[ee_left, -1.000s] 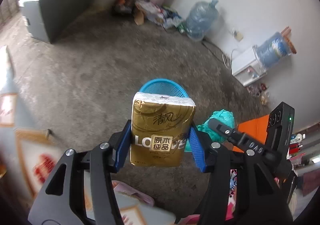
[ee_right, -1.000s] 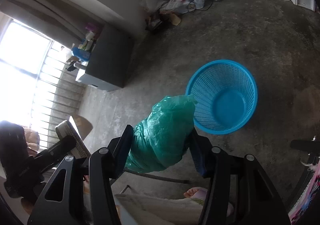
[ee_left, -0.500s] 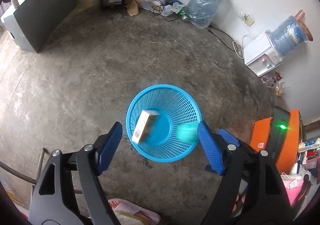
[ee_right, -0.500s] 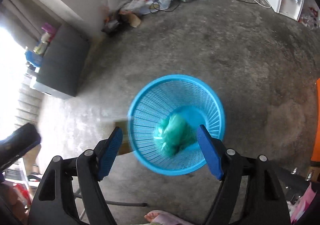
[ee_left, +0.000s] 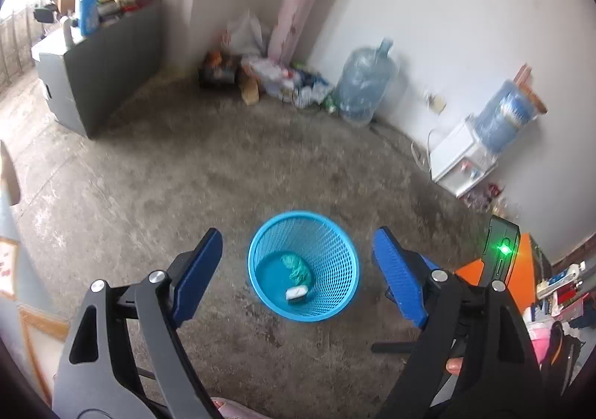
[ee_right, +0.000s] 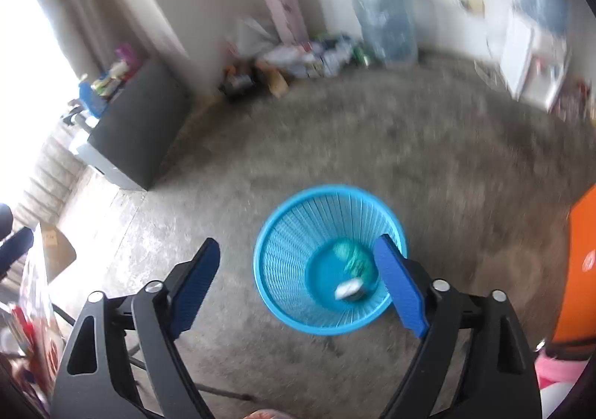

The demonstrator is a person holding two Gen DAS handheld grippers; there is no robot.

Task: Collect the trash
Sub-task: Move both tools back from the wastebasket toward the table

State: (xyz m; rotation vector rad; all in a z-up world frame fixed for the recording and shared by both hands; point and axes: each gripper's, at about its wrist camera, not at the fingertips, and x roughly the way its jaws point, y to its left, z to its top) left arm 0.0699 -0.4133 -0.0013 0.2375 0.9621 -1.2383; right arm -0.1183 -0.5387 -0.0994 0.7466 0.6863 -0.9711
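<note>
Our left tool [ee_left: 298, 270] and right tool [ee_right: 298, 271] hold nothing, their jaws opening wide. Beyond them on the concrete floor [ee_left: 186, 176] stands the blue basket [ee_left: 335, 243]; inside lie the green bag [ee_left: 296, 268] and, nearer us, the tissue pack [ee_left: 297, 293].

Daylit, window [ee_right: 22, 57] glare blown out, right view motion-blurred, fisheye edges w/ vignette
</note>
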